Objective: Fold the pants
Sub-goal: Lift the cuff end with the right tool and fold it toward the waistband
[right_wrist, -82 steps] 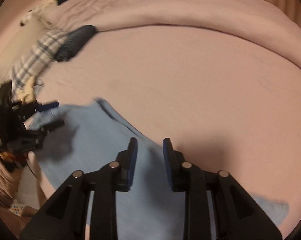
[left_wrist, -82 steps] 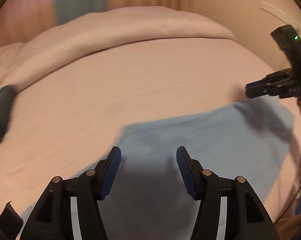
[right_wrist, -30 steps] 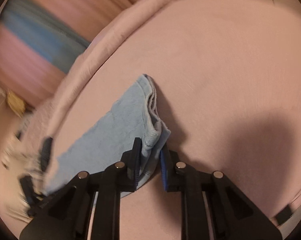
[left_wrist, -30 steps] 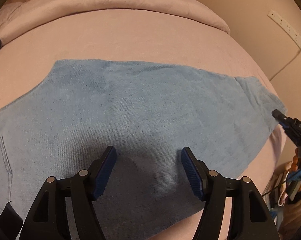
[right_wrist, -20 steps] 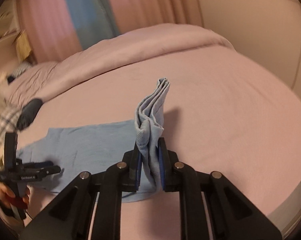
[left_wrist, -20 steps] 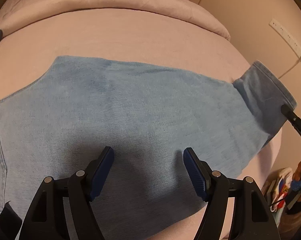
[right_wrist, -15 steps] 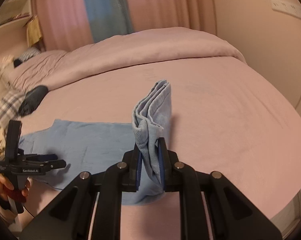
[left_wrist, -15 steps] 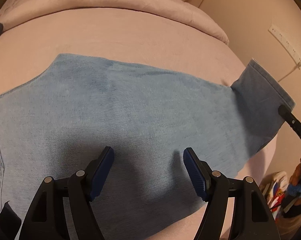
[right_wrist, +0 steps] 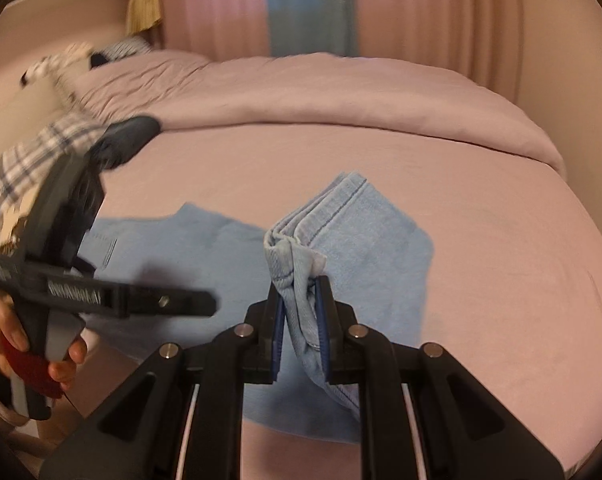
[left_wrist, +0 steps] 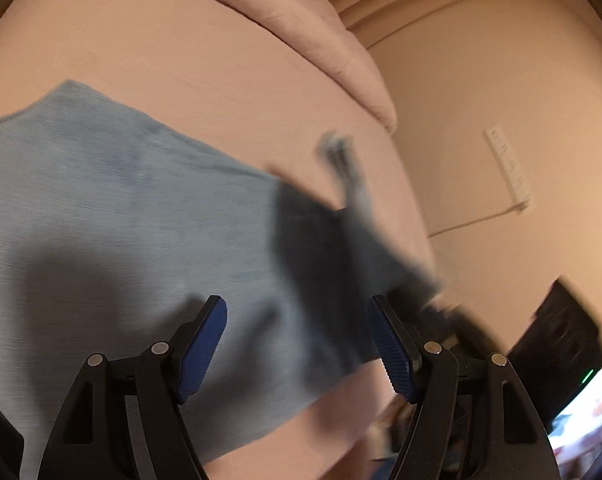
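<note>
Light blue denim pants (left_wrist: 113,216) lie spread on a pink bed (left_wrist: 205,76). My left gripper (left_wrist: 297,344) is open and empty, hovering just above the pants near the bed's front edge. My right gripper (right_wrist: 300,320) is shut on the bunched leg hems (right_wrist: 297,256) and holds them lifted, so the leg end (right_wrist: 365,240) is doubled back over the rest of the pants (right_wrist: 189,248). The lifted end shows blurred and dark in the left wrist view (left_wrist: 353,216). The left gripper also shows in the right wrist view (right_wrist: 205,302), beside the pants.
A rolled pink duvet (right_wrist: 341,96) runs along the back of the bed. A dark folded garment (right_wrist: 129,140) and plaid cloth (right_wrist: 29,160) lie at the left. A wall (left_wrist: 501,100) with a power strip (left_wrist: 509,168) borders the bed's right side.
My right gripper has carried the held leg hems leftward over the pants, folding the leg back. My left gripper stays open and has shifted right above the pants.
</note>
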The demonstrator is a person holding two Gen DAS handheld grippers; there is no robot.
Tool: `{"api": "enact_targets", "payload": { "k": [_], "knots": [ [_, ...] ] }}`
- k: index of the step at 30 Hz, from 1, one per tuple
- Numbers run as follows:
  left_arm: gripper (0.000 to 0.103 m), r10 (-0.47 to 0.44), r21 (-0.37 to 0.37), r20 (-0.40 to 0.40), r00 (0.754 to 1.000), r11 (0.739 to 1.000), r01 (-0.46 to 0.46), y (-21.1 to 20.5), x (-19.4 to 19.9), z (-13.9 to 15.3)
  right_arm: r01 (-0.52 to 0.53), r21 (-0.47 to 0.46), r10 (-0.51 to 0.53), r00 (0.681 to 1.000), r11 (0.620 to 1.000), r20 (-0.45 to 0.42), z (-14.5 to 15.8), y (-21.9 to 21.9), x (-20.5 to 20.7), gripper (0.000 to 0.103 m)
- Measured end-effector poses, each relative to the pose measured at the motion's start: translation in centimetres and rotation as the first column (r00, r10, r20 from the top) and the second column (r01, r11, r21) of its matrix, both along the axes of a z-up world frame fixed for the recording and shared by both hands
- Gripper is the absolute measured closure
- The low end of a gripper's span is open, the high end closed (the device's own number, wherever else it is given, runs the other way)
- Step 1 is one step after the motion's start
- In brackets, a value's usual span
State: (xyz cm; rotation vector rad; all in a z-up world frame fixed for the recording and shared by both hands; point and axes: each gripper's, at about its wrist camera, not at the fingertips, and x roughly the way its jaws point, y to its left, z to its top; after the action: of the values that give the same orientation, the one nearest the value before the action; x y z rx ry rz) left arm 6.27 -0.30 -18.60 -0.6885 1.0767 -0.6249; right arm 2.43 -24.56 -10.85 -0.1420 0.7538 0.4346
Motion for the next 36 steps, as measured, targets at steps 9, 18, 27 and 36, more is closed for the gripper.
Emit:
{"api": "enact_targets", "payload": {
  "k": [9,18,27,36],
  "knots": [
    [0.031,-0.007,-0.166,-0.079,0.997,0.986,-0.006,-1.0,3.1,-1.4,-0.009,-0.028,0.007,0.999,1.0,-0.052,-2.4,0.5,0.2,0.088],
    [0.032,-0.094,-0.19,-0.16,0.983,0.98,0.063,-4.3,5.4,-2.5,-0.046,-0.024,0.044,0.998,0.999,-0.047,-2.4,1.2,-0.5,0.088],
    [0.093,-0.013,-0.032,-0.054,0.998,0.999,0.012,-3.5,4.6,-1.6,-0.074,-0.028,0.072,0.996,0.997,-0.058,-2.8,1.9,-0.7,0.088],
    [0.094,0.103,0.054,0.111,0.988,0.992,-0.11,3.3,2.3,1.5,-0.226,-0.096,0.23,0.973,0.969,0.032,-2.0,7.6,-2.6,0.088]
  ]
}}
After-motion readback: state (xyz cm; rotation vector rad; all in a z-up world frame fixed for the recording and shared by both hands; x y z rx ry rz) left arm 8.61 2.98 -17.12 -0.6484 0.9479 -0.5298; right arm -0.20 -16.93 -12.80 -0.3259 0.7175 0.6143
